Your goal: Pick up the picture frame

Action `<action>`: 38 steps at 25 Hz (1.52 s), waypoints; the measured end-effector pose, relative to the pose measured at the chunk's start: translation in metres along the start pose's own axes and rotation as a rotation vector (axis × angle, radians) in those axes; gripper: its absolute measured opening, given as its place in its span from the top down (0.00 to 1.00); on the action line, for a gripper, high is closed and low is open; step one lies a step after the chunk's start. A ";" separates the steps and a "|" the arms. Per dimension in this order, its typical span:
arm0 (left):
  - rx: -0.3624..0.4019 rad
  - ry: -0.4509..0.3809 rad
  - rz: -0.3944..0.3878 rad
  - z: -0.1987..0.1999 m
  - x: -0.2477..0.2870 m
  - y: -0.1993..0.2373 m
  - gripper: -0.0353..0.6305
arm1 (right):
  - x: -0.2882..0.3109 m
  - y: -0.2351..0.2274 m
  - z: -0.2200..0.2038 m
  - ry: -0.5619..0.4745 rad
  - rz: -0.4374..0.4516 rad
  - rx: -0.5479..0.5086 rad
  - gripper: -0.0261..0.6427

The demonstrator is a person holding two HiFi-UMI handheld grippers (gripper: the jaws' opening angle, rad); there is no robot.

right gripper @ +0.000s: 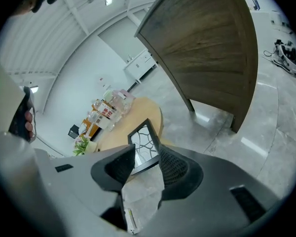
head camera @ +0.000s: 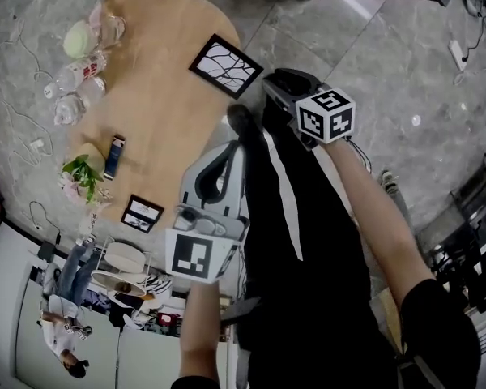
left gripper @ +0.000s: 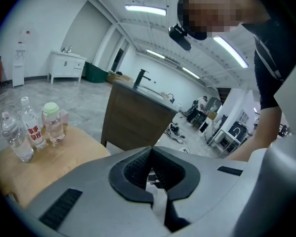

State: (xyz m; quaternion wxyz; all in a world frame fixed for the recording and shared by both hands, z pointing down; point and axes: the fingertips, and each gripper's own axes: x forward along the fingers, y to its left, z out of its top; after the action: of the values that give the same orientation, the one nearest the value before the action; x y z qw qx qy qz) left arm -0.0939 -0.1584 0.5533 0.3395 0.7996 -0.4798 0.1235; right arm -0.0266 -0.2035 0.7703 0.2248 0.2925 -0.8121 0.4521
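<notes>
Jaws of the right gripper (right gripper: 147,154) are spread, with nothing pinched. The picture frame (head camera: 225,65) is framed in the gap, just beyond the tips, lying flat at the near edge of the wooden table (head camera: 158,112). The left gripper (left gripper: 151,151) is pressed together, empty, farther back from the frame.

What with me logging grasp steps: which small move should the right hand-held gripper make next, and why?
Probably ease the right hand-held gripper forward and down toward the picture frame: its jaws stand apart with the frame in line between them, but it lies on the table, not yet reached.
</notes>
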 end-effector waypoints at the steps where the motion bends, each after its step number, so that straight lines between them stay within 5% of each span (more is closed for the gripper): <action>1: -0.002 0.001 -0.001 -0.002 0.003 0.001 0.93 | 0.005 -0.003 -0.003 0.007 0.004 0.018 0.76; 17: -0.058 0.073 -0.004 -0.038 0.017 0.004 0.93 | 0.064 -0.037 -0.029 0.031 0.086 0.300 0.62; 32: -0.064 0.097 -0.001 -0.053 0.017 0.008 0.93 | 0.088 -0.027 -0.030 0.011 0.223 0.449 0.62; 38: -0.063 0.099 0.002 -0.054 0.015 0.007 0.93 | 0.085 -0.024 -0.029 -0.010 0.250 0.493 0.75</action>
State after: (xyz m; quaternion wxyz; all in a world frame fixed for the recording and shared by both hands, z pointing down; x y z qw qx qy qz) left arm -0.0856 -0.1352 0.6045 0.3879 0.7809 -0.4668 0.1480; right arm -0.0696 -0.2112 0.8525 0.0853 0.2382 -0.7083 0.6590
